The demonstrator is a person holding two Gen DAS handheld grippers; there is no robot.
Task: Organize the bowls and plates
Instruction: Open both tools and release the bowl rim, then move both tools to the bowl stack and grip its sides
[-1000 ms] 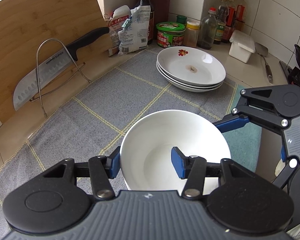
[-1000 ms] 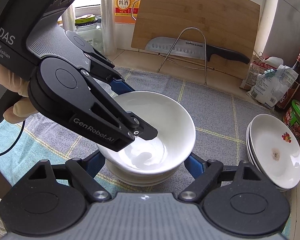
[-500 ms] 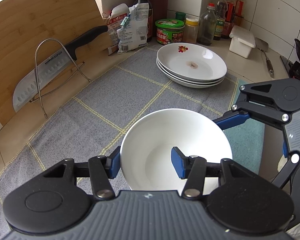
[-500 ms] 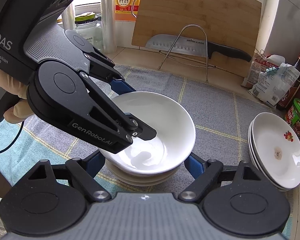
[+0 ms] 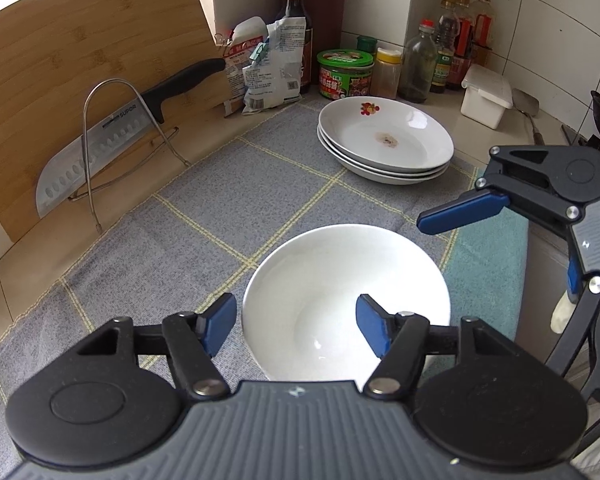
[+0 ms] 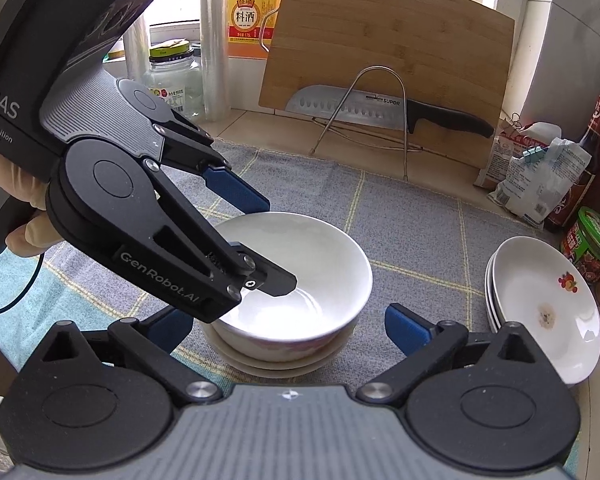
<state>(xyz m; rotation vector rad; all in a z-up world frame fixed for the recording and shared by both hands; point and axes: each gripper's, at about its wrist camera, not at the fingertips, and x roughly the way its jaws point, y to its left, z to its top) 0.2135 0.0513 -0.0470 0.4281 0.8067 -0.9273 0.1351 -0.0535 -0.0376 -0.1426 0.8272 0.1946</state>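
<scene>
You are at a tiled kitchen counter laid with a grey checked cloth; a teal towel overlaps its near right side, where the cloth ends close to the counter's front edge; your left view alone shows the corner at 1 o'clock with sauce bottles, a white lidded box and a green-lidded jar; your right view alone shows the window sill at 11 o'clock, a glass jar, and a yellow jug labelled 料酒; it also reveals that the white bowl sits on top of a stack of bowls, which the left view hides; the knife on the wire rack reads SUPOR, propped against the bamboo board; the left gripper body reads DAS Data Acquisition System and GenRobot.AI; its jaws have just been opening and now straddle the bowl's near rim, one finger inside, one outside, neither pad pressing it; the right gripper has also just been opening, its jaws spread wide to either side of the bowl stack, clear of it; the plate stack, topmost with a red flower print, lies at 1 o'clock from the bowl, with open cloth between them and toward the rack
</scene>
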